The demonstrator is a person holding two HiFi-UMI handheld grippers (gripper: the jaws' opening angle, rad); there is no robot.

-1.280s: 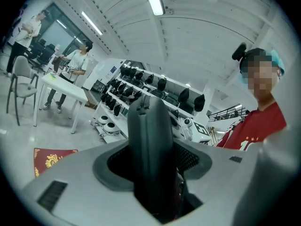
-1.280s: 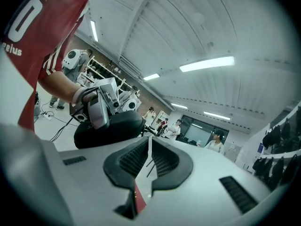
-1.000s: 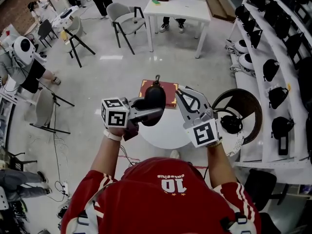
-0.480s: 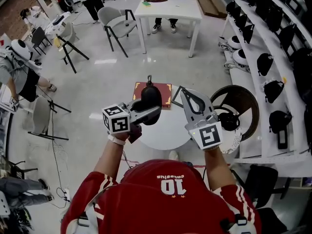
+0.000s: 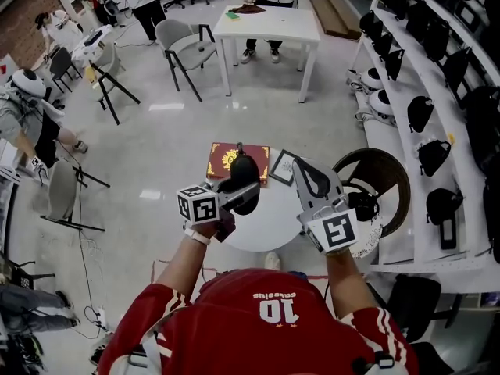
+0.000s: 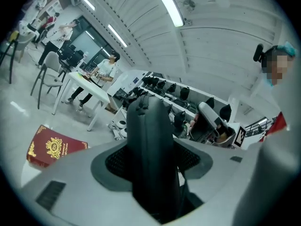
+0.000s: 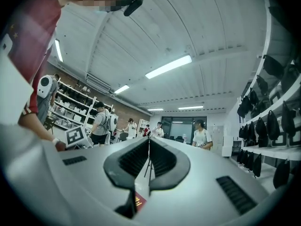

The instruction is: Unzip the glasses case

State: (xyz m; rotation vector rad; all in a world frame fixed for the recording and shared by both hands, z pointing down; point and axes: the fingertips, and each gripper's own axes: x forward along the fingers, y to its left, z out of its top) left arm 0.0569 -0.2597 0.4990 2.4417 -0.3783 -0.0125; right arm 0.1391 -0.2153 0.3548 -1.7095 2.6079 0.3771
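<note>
We steady the black oval hard-shell glasses case (image 5: 244, 170), pressed between the left gripper's (image 5: 238, 194) opening jaws. The right gripper (image 5: 297, 165), jaws together and empty, should meet the zipper tab (image 5: 240, 148) squarely.

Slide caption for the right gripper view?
Right gripper, jaws together with nothing between them, facing several people standing farther off.

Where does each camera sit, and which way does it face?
Head view: on the person's head, facing steeply down at the round table; shows red shirt, forearms, left gripper, right gripper.
Left gripper view: on that gripper, facing roughly level along its opening jaws, glasses case between them; red shirt at right edge.
Right gripper view: on that gripper, facing across the room along shut, empty jaws; red shirt at left.
Shared: head and left gripper views both show the case and red book.
</note>
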